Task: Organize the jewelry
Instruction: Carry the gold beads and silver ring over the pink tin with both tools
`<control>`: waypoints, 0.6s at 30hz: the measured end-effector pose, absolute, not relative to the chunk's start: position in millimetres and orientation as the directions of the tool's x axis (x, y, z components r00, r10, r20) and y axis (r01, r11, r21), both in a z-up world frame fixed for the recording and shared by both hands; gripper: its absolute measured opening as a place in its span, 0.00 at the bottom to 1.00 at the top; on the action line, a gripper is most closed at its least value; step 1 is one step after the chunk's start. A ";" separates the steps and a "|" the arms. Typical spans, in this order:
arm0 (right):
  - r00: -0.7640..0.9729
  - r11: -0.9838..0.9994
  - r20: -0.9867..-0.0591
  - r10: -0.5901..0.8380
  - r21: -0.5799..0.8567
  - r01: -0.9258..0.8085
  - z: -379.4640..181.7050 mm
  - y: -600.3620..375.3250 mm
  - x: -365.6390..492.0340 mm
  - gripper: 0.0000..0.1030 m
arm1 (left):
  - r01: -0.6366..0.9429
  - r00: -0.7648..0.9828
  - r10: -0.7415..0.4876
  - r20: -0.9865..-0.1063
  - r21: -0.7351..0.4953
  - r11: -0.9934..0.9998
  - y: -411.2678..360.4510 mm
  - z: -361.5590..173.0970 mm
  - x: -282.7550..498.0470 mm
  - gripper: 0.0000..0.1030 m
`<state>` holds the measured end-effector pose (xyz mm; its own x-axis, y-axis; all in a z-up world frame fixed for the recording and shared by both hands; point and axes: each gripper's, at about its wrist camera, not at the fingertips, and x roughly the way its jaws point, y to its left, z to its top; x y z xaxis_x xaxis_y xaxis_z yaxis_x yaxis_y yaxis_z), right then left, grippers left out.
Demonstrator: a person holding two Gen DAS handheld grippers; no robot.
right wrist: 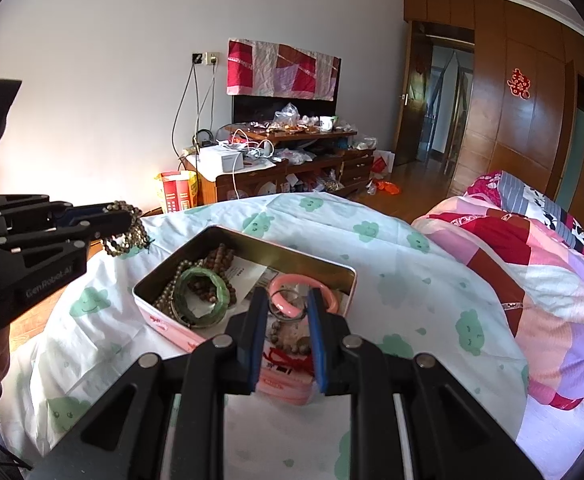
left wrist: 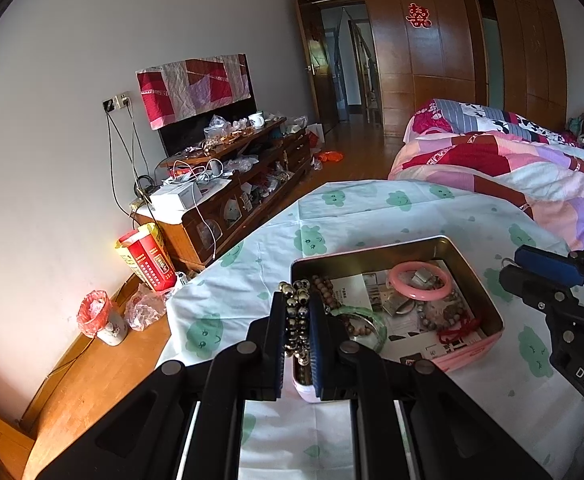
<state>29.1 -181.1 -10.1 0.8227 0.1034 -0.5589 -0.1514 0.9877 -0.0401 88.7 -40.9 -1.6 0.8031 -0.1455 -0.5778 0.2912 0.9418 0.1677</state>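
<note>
Open tin (right wrist: 248, 236) on a cloud-print sheet (right wrist: 391, 240), holding a green bangle (right wrist: 204, 296) and pink bangle (right wrist: 292, 296). Left claw (left wrist: 296, 312), left of the tin, is clamped on a dark bead bracelet (left wrist: 297, 320); right claw (right wrist: 286, 316) over the tin's near edge, fingers apart, empty. Beyond the tin: cluttered wooden cabinet (right wrist: 292, 160); to its right, patchwork quilt (right wrist: 531, 260).

Sunlit bedroom (right wrist: 92, 40), cluttered wooden cabinet (right wrist: 315, 168)

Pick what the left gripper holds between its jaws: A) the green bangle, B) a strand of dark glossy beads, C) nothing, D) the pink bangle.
B: the left gripper is shut on the strand of dark glossy beads, lifted clear of the metal tin, while the pink bangle and green bangle lie in the tin.
</note>
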 end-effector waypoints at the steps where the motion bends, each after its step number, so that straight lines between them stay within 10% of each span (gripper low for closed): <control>1: 0.822 0.988 -0.560 0.103 -0.041 -0.152 -9.3 -181.3 31.2 0.22 | 0.291 0.804 -0.145 -0.577 0.170 0.941 -41.9 -1.3 90.1 0.09; 18: 0.794 0.983 -0.604 0.076 -0.085 -0.160 -18.2 -177.4 72.4 0.22 | 0.288 0.778 -0.098 -0.621 0.213 0.934 -60.4 -22.8 131.2 0.09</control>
<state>72.4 -177.4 -18.2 0.7936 0.0764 -0.6036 -0.1597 0.9835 -0.0854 131.2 -60.4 -22.8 0.7775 -0.0979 -0.6212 0.2876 0.9338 0.2128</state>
